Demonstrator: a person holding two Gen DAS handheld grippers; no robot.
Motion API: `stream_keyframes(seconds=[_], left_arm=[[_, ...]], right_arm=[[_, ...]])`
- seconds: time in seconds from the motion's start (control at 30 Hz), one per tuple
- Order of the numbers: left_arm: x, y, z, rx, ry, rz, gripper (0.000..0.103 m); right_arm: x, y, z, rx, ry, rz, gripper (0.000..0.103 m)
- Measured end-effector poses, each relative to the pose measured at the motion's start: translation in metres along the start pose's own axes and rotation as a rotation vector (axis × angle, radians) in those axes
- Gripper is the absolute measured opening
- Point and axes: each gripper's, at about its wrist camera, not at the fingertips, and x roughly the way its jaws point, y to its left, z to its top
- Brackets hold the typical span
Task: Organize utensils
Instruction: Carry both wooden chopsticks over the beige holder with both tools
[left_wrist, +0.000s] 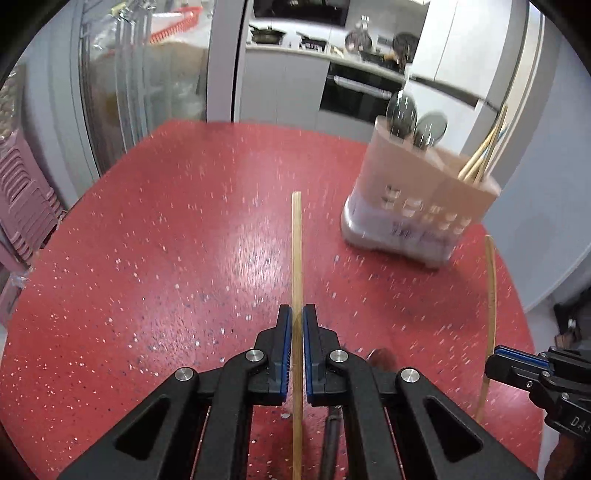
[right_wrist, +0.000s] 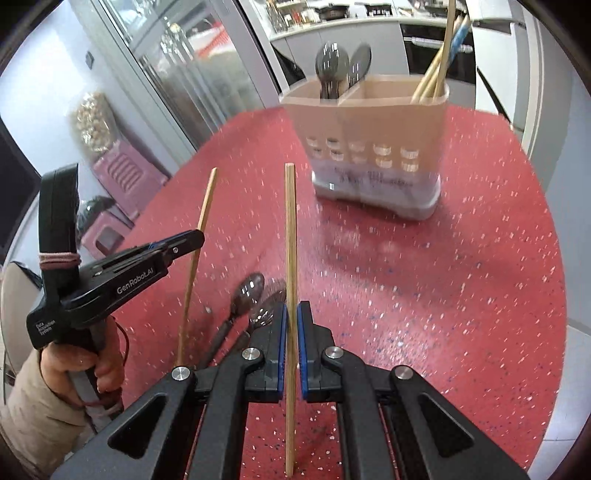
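We hold a tool in each hand, and each one pinches one chopstick: the left tool (left_wrist: 296, 317) grips its stick (left_wrist: 296, 258) and the right tool (right_wrist: 291, 314) grips its stick (right_wrist: 290, 240), both lifted off the red counter (left_wrist: 166, 240). The holder (right_wrist: 373, 147) stands ahead, with spoons in its left part and chopsticks in its right part. Two spoons (right_wrist: 255, 295) lie on the counter below, and we think a long stick could bump the rim, slip sideways, or tip the holder.
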Motion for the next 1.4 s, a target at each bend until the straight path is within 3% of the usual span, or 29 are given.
stream_keyframes(seconds=[0.3, 0.57, 0.93, 1.2, 1.4], left_arm=[[-0.047, -0.003, 0.027, -0.012, -0.145, -0.068, 0.031], [-0.061, -0.017, 0.058, -0.014, -0.228, -0.111, 0.031], [-0.079, -0.038, 0.113, 0.016, -0.336, -0.153, 0.031], [-0.076, -0.057, 0.161, 0.040, -0.399, -0.169, 0.031], [-0.056, -0.066, 0.182, 0.032, -0.415, -0.164, 0.031]], right_arm=[[-0.038, 0.000, 0.029, 0.007, -0.116, 0.008, 0.006], [-0.050, 0.013, 0.049, -0.009, -0.206, -0.012, 0.006], [-0.098, 0.015, 0.107, -0.049, -0.343, -0.067, 0.006], [-0.120, 0.012, 0.155, -0.055, -0.438, -0.107, 0.006], [-0.114, 0.005, 0.179, -0.041, -0.473, -0.128, 0.006]])
